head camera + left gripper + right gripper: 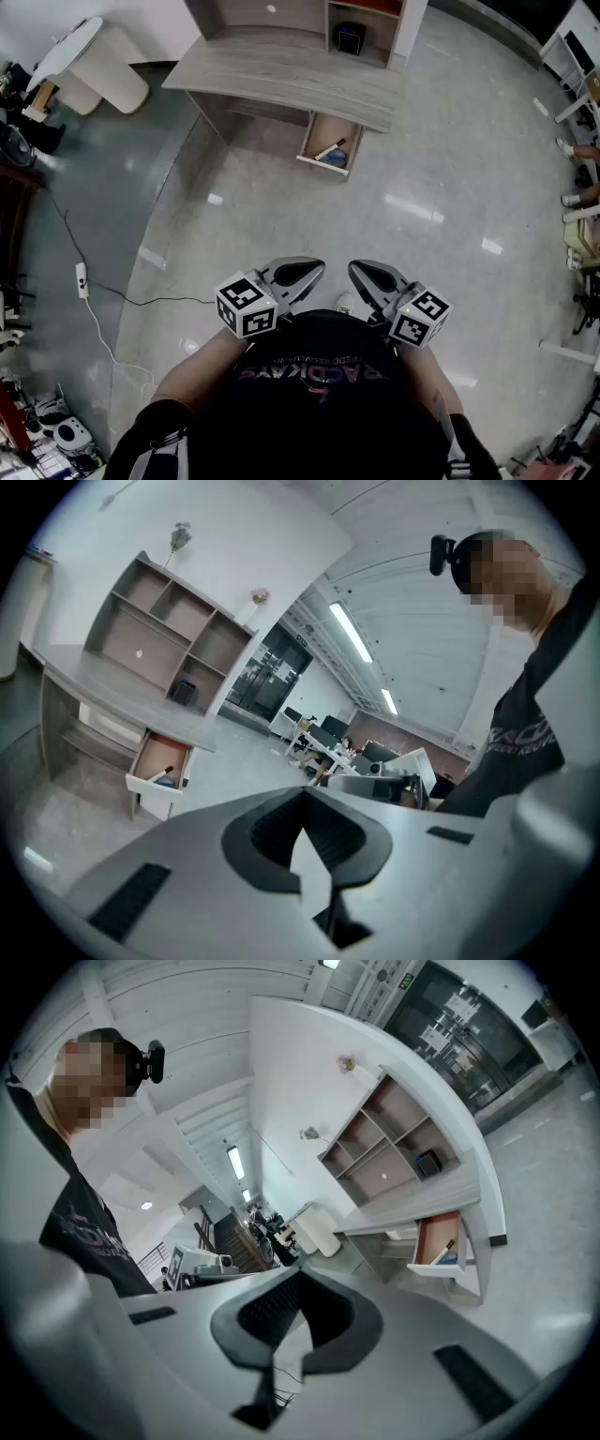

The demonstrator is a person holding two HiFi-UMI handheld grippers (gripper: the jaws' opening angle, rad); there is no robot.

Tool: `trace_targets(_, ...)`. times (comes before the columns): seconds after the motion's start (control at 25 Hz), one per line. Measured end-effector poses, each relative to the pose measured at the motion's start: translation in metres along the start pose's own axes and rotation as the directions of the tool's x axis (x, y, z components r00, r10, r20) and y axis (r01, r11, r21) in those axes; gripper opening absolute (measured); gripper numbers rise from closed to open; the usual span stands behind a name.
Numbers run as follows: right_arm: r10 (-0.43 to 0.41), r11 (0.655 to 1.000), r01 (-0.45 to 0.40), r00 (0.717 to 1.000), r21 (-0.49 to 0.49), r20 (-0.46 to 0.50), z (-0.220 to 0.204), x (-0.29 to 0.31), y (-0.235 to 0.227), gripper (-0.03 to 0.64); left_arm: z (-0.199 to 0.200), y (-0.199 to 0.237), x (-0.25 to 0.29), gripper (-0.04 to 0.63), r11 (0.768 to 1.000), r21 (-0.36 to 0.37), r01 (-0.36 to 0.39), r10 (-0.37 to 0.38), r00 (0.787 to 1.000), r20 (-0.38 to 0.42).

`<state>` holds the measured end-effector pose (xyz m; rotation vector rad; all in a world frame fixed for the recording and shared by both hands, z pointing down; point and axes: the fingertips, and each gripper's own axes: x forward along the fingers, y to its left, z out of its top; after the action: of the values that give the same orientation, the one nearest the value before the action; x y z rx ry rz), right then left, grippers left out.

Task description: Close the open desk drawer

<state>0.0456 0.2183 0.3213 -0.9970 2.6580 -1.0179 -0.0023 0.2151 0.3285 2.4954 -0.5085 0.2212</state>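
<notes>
Drawer [327, 132] proud of desk edge [281, 99]

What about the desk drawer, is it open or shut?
Open. The drawer sticks out from under the desk, and a pen-shaped thing lying inside it shows.

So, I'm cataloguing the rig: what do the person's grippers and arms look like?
The left gripper and right gripper are light grey with rounded jaws and black ribbed pads. Each carries a white cube with black square markers. The person wears a black T-shirt with lettering; forearms bare.
</notes>
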Motion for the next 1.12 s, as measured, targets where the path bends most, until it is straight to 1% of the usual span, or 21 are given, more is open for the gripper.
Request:
trace_targets(0.32, -0.002, 1.0, 0.002, 1.0, -0.004, -0.006, -0.006, 0.001, 0.001, 0.015, -0.002, 0.001, -0.004, 0.011, 1.0, -0.008, -0.002, 0.002, 1.0, 0.01)
trace_targets(0.52, 0.029, 1.0, -0.029, 0.999, -0.002, 0.02, 0.0, 0.001, 0.004, 0.017, -0.001, 0.0, -0.004, 0.011, 1.0, -0.006, 0.001, -0.001, 1.0, 0.009)
trace_targets(0.68, 0.028, 0.999, -0.028, 1.0, -0.016, 0.008, -0.001, 0.004, 0.004, 0.017, -0.002, 0.0, -0.005, 0.011, 1.0, -0.002, 0.0, 0.0, 1.0, 0.007)
trace_targets(0.92, 0.022, 0.999, -0.021, 1.0, -0.048, 0.009, 0.004, 0.017, 0.006, 0.015, 0.002, 0.013, -0.016, 0.011, 1.0, -0.013, -0.016, 0.016, 1.0, 0.01)
trace_targets(1.12, 0.003, 0.997, -0.003, 1.0, -0.077, -0.005, 0.006, 0.033, 0.007, 0.015, 0.011, 0.032, -0.035, 0.011, 0.999, -0.029, -0.044, 0.045, 0.998, 0.033)
